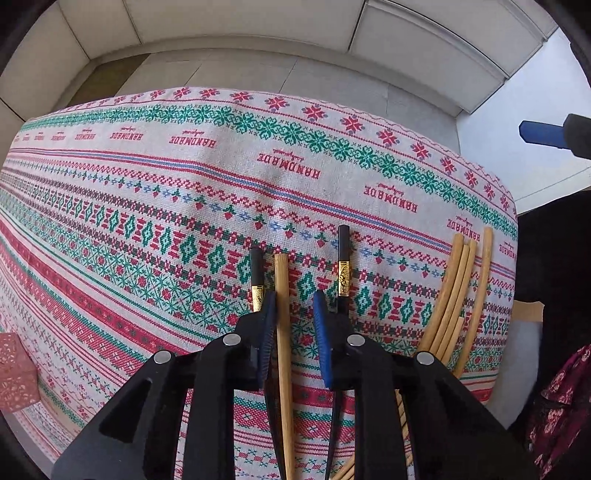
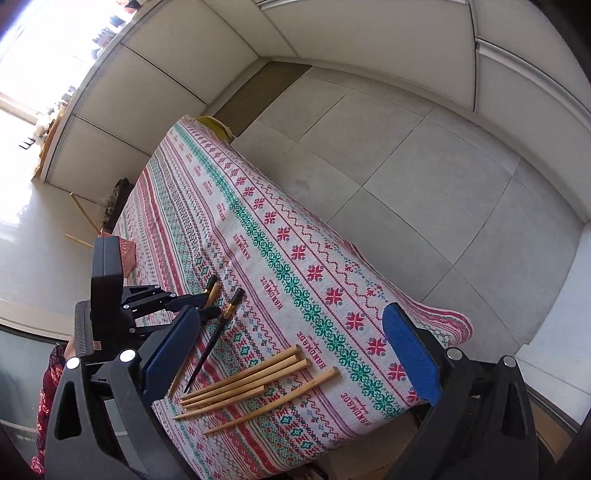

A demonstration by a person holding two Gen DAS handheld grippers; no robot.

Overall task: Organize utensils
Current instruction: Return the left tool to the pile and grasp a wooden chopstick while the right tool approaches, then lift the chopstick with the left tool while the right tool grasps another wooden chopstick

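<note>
My left gripper [image 1: 294, 314] is open, low over the patterned tablecloth [image 1: 147, 206]. A bamboo chopstick [image 1: 282, 325] lies between its blue pads, close to the left pad. A black chopstick with a gold band [image 1: 257, 280] lies just left of the left finger, another [image 1: 343, 273] just right of the right finger. Several bamboo chopsticks [image 1: 454, 291] lie grouped at the right. My right gripper [image 2: 291, 354] is open and empty, above the bamboo group [image 2: 251, 384]. The left gripper [image 2: 207, 306] shows there beside a black chopstick [image 2: 221, 328].
A pink perforated box [image 1: 14, 373] sits at the table's left edge. The table's far edge [image 1: 332, 110] drops to a grey tiled floor. White wall panels [image 2: 369, 29] stand behind. A person's floral clothing [image 1: 561, 402] is at the right.
</note>
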